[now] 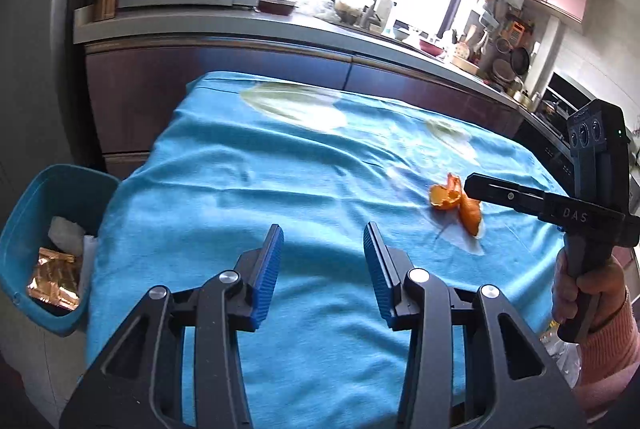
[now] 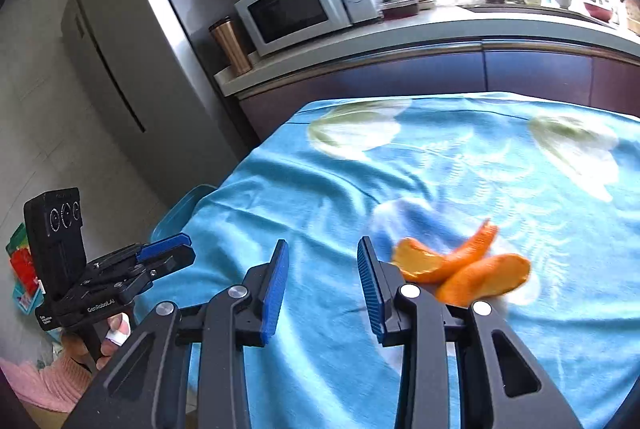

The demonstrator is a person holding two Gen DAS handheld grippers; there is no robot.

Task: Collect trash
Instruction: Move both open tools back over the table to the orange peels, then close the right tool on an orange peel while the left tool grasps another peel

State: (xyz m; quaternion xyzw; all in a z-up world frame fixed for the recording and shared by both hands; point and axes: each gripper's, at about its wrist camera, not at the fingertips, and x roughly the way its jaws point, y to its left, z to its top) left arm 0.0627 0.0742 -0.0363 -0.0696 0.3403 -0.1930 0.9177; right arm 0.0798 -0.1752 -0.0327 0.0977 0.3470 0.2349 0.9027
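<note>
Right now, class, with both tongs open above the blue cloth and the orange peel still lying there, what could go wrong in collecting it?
1. The orange peel lies in loose curled pieces; the right tongs, offset to its left, may pinch only one piece.
2. The wrinkled tablecloth could get caught along with the peel.
3. The blue bin sits off the table's left edge, far from the peel; a weakly held piece might drop on the way.
</note>
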